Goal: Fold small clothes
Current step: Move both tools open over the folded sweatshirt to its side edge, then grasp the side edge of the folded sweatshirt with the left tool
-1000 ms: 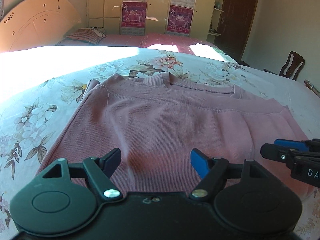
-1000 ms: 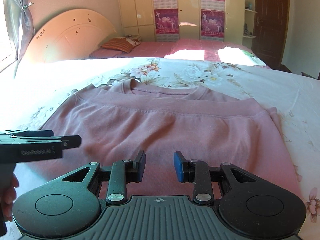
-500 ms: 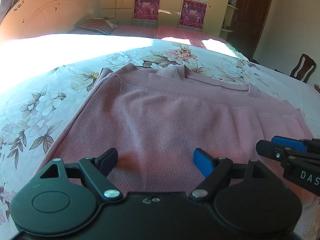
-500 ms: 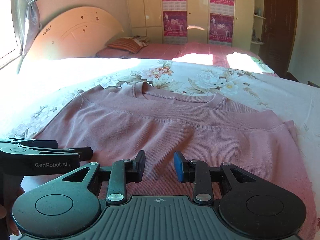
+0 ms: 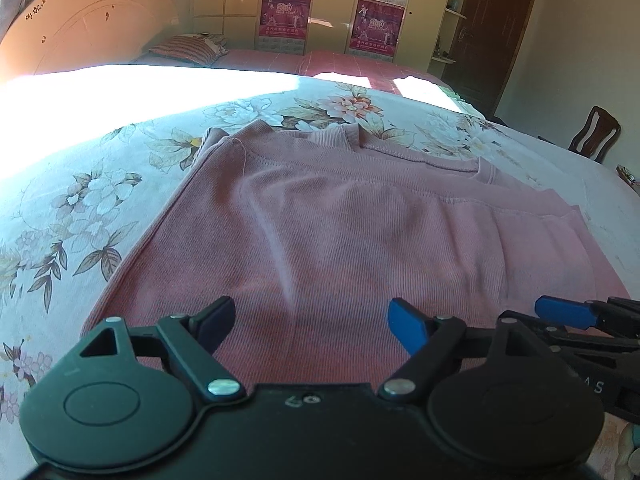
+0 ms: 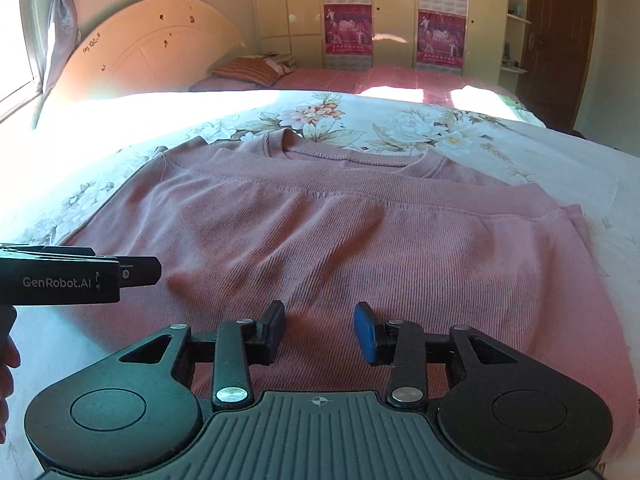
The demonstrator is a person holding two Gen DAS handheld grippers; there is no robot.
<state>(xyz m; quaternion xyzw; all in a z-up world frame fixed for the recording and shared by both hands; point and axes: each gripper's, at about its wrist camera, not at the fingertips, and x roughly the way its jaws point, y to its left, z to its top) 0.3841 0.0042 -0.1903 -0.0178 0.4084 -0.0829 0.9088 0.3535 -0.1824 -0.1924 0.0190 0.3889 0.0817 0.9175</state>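
A pink ribbed sweater (image 5: 340,232) (image 6: 360,236) lies flat on the flowered bed sheet (image 5: 72,208), neckline at the far side and the sleeves folded in across the body. My left gripper (image 5: 310,326) hovers over its near hem, open wide with nothing between the pads. My right gripper (image 6: 320,330) hangs over the near hem further right; its jaws are opening and hold nothing. Each gripper shows in the other's view: the right gripper (image 5: 568,316) at the right edge, the left gripper (image 6: 136,272) at the left edge, with a hand below it.
A second bed with a pink cover (image 6: 360,78), a striped pillow (image 6: 248,70) and a curved headboard (image 6: 148,44) lies behind. Wardrobes with posters (image 6: 348,8) line the far wall. A dark door (image 6: 560,40) and a wooden chair (image 5: 596,136) stand at the right.
The right gripper's jaws have spread wider and it has sunk a little toward the sweater. The left gripper has shifted slightly sideways. The sweater lies as before.
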